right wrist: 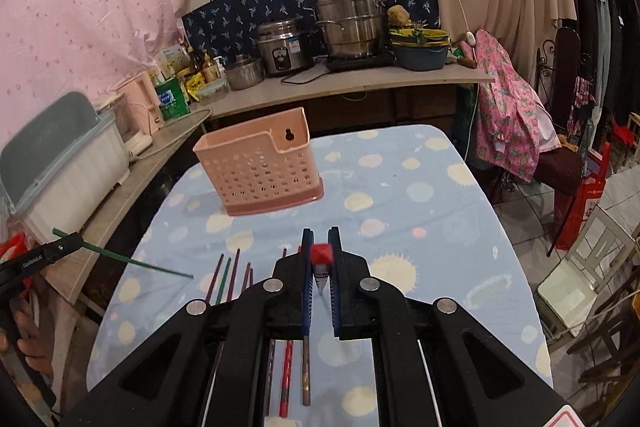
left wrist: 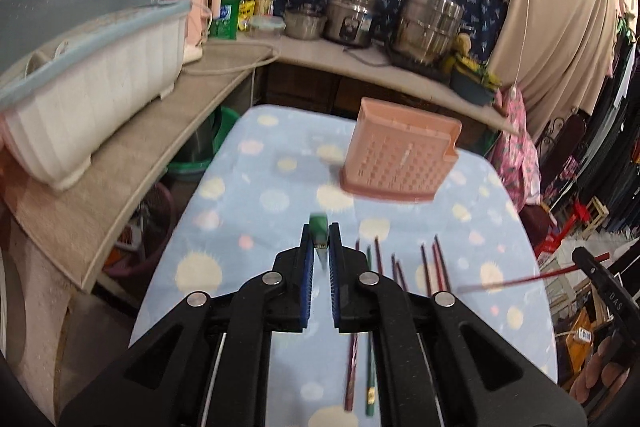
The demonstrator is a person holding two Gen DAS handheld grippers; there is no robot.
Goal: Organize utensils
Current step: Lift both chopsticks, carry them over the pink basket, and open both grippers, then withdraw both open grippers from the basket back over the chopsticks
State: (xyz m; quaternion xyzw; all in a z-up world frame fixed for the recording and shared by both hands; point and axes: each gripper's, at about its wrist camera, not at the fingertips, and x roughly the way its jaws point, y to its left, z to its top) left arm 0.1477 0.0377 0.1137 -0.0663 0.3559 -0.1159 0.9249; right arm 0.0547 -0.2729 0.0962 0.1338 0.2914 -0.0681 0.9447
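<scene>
1. Left hand-held gripper point(left wrist: 321, 235): jaws clenched on a green chopstick point(left wrist: 319, 227). Its blunt green end pokes out past the blue pads; in the right wrist view the same stick point(right wrist: 132, 261) shows as a thin dark-green rod slanting from the left hand-held gripper point(right wrist: 66, 242) out over the surface edge.
2. Right hand-held gripper point(right wrist: 321, 241): jaws clenched on a red chopstick point(right wrist: 322, 254). The end is faceted, bright red, with a silvery tapered section just behind it. From the left wrist view it reads as a long, thin red rod point(left wrist: 516, 281), blurred, held above the surface by the right hand-held gripper point(left wrist: 588, 261).
3. Both held sticks are off the surface, in the air.
4. Remaining chopsticks point(left wrist: 400, 267) lie loose on the surface point(right wrist: 400, 195) near the grippers, roughly parallel, pointing toward the holder. Mostly dark red or maroon, at least one green; several show banded or spiral-patterned shafts point(right wrist: 286, 379).
5. Utensil holder point(right wrist: 260, 171): pink plastic, rectangular, perforated walls, raised back tab with a keyhole slot. Stands upright further along the surface, well apart from the loose sticks. Interior contents cannot be told.
6. Surface cover: pale blue cloth with cream and pink blots.
</scene>
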